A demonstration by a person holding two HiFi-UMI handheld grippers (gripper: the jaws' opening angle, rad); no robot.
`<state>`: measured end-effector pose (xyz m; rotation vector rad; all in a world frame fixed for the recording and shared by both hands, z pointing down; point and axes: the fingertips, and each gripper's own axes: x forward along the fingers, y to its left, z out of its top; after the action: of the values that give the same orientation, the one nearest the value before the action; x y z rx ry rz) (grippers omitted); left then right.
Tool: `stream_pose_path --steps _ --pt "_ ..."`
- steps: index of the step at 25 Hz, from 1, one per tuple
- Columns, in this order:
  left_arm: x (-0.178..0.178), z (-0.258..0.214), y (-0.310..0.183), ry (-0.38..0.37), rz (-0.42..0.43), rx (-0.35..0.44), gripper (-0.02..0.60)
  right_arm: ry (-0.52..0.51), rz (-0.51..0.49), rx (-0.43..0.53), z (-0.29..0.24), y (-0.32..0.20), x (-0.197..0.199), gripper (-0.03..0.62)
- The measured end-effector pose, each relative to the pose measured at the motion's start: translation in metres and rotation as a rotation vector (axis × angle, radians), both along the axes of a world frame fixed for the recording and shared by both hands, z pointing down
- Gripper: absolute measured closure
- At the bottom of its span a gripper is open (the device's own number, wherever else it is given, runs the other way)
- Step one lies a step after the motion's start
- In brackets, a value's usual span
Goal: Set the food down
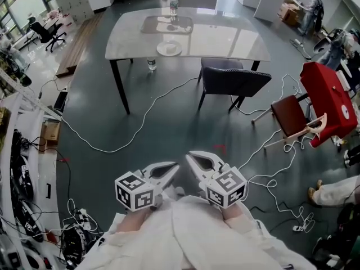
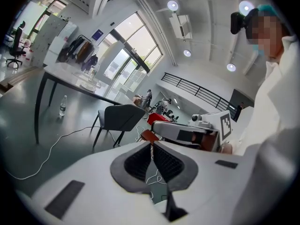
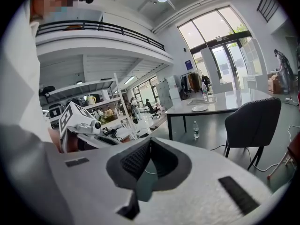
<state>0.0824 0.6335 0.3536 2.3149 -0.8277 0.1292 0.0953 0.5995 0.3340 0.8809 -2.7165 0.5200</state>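
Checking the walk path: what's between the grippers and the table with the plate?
Head view: grey floor crossed by a white cable, then a dark chair at the table's near edge. A bottle stands on the floor under the table.

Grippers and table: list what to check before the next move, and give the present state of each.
1. Left gripper carries food: not ok. Jaws together, nothing between them.
2. Right gripper carries food: not ok. Jaws together, nothing between them.
3. Food located: cannot tell. None shows in any view.
4. Table within reach: not ok. It stands well across the floor.
5. Plate free to take food: ok. It looks bare.
6. Walking path: not ok. A white cable trails across the floor.
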Motion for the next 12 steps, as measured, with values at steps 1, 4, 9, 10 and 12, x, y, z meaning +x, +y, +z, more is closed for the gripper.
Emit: stream_pose_path --steps 1,4,9,10,12 --pt "0.002 0.002 0.0 -0.006 0.003 -0.001 0.555 -0.002 0.001 0.0 0.001 -0.001 0.002 0.592" --pt "0.009 0.009 0.003 -0.045 0.03 0.0 0.555 0.007 0.018 -0.011 0.006 -0.007 0.008 0.592" --pt "0.008 0.016 -0.01 -0.081 0.043 0.003 0.555 0.009 0.031 0.004 0.005 -0.025 0.01 0.592" --pt "0.007 0.018 -0.016 -0.083 0.039 0.002 0.555 0.006 0.032 -0.001 0.007 -0.029 0.01 0.592" --pt "0.003 0.02 -0.028 -0.073 0.031 -0.002 0.555 0.004 0.035 -0.014 0.011 -0.038 0.008 0.592"
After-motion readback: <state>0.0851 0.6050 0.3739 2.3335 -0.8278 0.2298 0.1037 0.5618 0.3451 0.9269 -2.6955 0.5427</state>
